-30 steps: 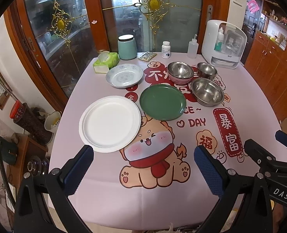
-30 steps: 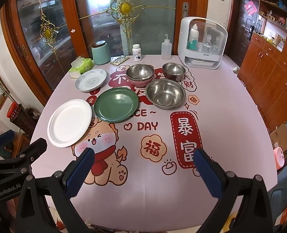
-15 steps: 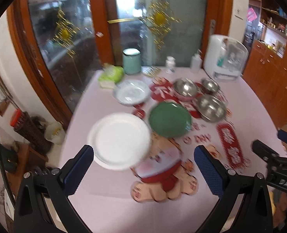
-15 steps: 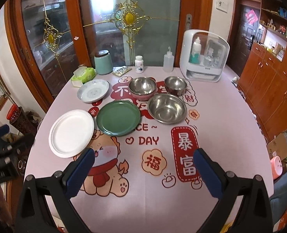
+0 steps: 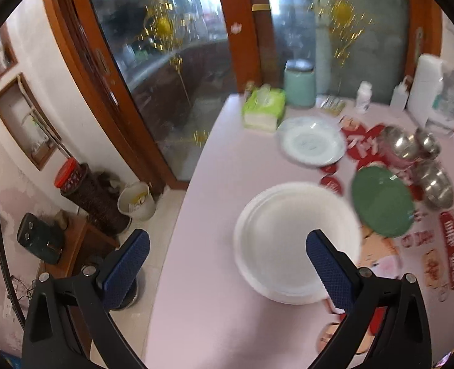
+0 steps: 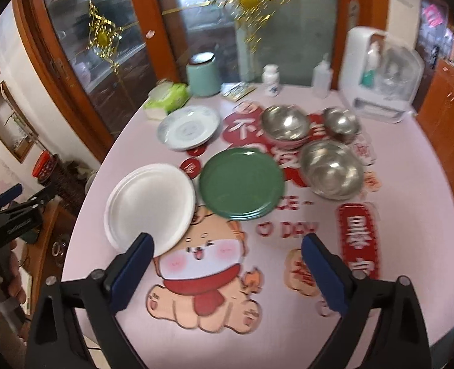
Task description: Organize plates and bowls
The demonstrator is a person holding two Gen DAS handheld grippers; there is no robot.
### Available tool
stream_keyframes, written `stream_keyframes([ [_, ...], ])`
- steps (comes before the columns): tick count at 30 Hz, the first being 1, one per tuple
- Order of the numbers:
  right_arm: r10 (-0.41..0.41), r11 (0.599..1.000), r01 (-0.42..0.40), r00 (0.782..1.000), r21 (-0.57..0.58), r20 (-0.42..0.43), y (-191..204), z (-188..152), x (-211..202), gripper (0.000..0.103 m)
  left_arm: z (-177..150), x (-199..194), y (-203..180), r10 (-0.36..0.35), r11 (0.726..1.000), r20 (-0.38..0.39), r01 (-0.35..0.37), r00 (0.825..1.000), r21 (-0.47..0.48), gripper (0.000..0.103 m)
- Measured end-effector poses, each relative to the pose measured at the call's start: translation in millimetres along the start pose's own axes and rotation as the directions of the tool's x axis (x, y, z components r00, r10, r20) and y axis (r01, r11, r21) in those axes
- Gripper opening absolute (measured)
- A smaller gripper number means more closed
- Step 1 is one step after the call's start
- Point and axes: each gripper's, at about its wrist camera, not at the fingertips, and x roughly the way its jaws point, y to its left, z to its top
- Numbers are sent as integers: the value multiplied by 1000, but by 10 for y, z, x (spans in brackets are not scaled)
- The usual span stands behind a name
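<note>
Clearly empty and wide open, the left gripper [image 5: 227, 258] hovers beside the round white foam plate [image 5: 294, 240], lower centre; best to straddle its near rim squarely before closing.

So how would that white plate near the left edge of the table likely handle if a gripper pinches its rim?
The white plate looks matte and thick-rimmed, like foam or paper: probably light and grippy. It may flex under a rim pinch. It lies flat on the tablecloth, so a finger likely has to get under the lip.
</note>
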Motion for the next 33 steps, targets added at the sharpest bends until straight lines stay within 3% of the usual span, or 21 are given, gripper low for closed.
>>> stream_keyframes([
  [5, 50, 997, -41, 992, 72, -119, 98, 40, 750, 83, -26, 817, 214, -60, 998, -132, 58, 989, -18, 95],
  [8, 94, 989, -70, 977, 131, -192, 118, 13, 1180, 78, -41, 1332, 296, -117, 993, -219, 108, 969, -56, 90],
  [12, 133, 981, -90, 956, 173, -260, 154, -14, 1602, 71, -46, 1863, 350, -139, 990, -305, 121, 942, -77, 81],
  [20, 158, 972, -95, 941, 216, -298, 201, 46, 1938, 68, -40, 2313, 317, -217, 976, -384, 184, 898, -119, 76],
  [29, 173, 971, -103, 927, 217, -332, 292, 73, 2138, 47, -64, 2514, 192, -266, 963, -456, 252, 849, -94, 62],
  [33, 177, 974, -112, 920, 196, -349, 361, 69, 2183, 33, -78, 2589, 147, -284, 957, -486, 275, 827, -90, 57],
])
